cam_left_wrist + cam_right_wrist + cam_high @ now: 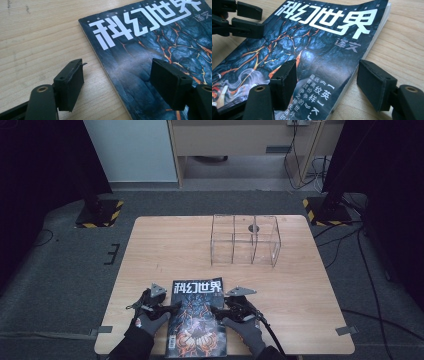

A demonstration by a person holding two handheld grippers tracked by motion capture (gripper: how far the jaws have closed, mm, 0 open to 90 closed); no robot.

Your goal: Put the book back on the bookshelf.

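Straddling mag [197,317] edges: L fingers [70,83], R fingers [285,82].

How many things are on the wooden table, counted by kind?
Dark blue magazine with white lettering: 1
Clear plastic box with three compartments: 1
Black hand-held gripper: 2, left and right
Total: 4
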